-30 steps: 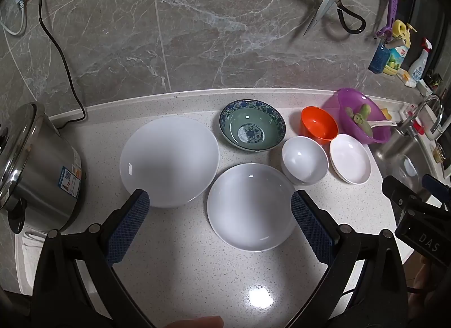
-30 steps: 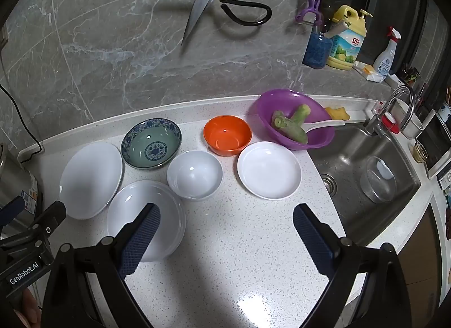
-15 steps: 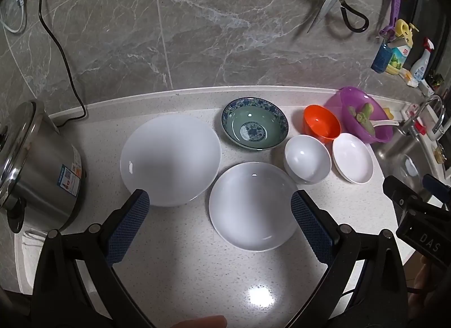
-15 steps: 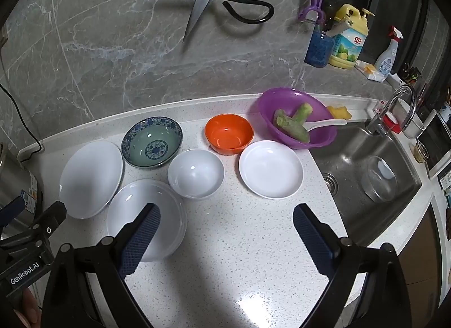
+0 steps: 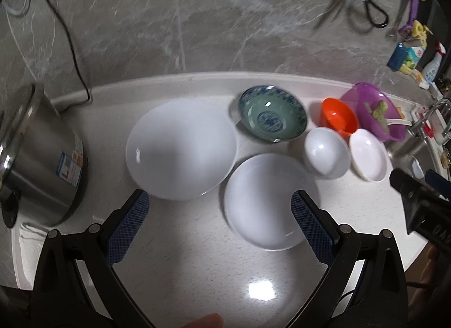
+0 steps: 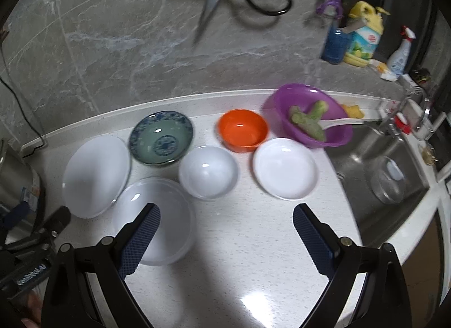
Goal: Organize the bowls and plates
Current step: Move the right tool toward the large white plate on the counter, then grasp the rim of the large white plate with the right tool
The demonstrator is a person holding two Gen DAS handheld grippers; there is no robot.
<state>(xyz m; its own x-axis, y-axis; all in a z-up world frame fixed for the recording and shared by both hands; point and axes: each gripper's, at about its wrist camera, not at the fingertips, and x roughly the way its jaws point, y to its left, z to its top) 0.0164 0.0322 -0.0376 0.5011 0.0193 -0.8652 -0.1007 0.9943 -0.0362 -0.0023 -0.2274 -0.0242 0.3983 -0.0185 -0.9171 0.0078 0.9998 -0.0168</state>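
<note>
Carefully, with both grippers' jaws apart and empty, take the near white plate (image 5: 270,201), glossy, rigid and probably breakable, by its near rim.

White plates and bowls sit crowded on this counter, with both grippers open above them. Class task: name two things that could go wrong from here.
1. The large white plate overlaps the second white plate, so lifting one may drag the other.
2. The small white plate lies near the sink; a nudge could push it in.
</note>
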